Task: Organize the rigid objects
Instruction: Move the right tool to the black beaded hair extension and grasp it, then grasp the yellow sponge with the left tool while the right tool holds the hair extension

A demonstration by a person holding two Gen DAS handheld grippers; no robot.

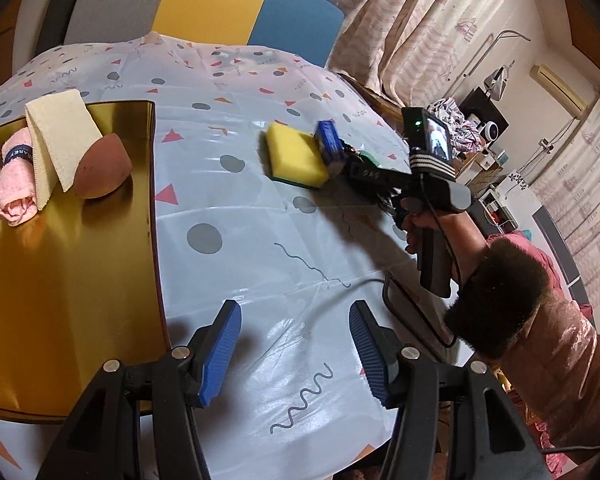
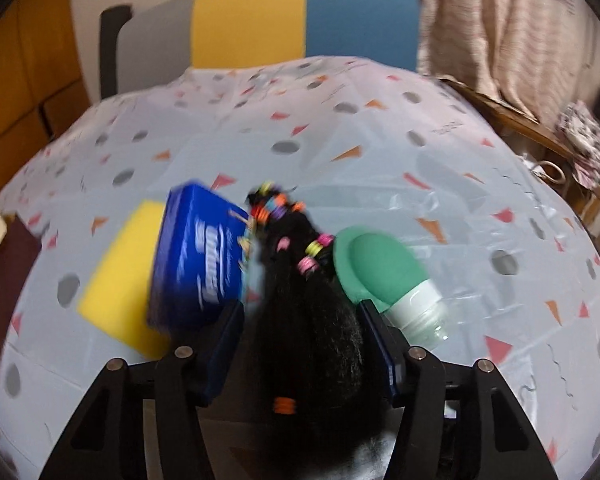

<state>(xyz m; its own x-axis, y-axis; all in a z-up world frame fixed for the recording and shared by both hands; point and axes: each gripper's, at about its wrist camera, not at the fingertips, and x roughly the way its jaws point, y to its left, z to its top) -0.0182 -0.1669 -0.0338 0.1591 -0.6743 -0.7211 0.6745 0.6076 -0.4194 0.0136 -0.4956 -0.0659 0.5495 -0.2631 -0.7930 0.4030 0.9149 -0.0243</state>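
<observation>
The right hand-held gripper (image 2: 304,344) is clamped on a bundle of black hair (image 2: 312,320) tied with small coloured elastic bands (image 2: 278,210), its blue-padded fingers (image 2: 230,344) pressed against either side of the bundle low over the tabletop (image 2: 380,152). Just to the left of that hand-held gripper a blue box (image 2: 198,260) with white lettering leans tilted on a yellow sponge (image 2: 120,276); the view is blurred and the lettering cannot be read. Just to its right a green bottle with a white neck (image 2: 384,272) lies on its side, touching the hair.

The left hand-held gripper (image 1: 296,354) hangs above the patterned cloth with its fingers apart and nothing between them. Ahead of it and to the right sit the yellow sponge (image 1: 296,156) and the blue box (image 1: 330,142), with the right hand-held gripper (image 1: 356,168) reaching in beside them. To its left a gold tray (image 1: 60,260) holds a cream folded cloth (image 1: 60,136), a rolled pink towel (image 1: 14,184) and a brown egg-shaped sponge (image 1: 102,168). A grey, yellow and blue chair back (image 1: 204,4) stands beyond the tabletop's far edge.
</observation>
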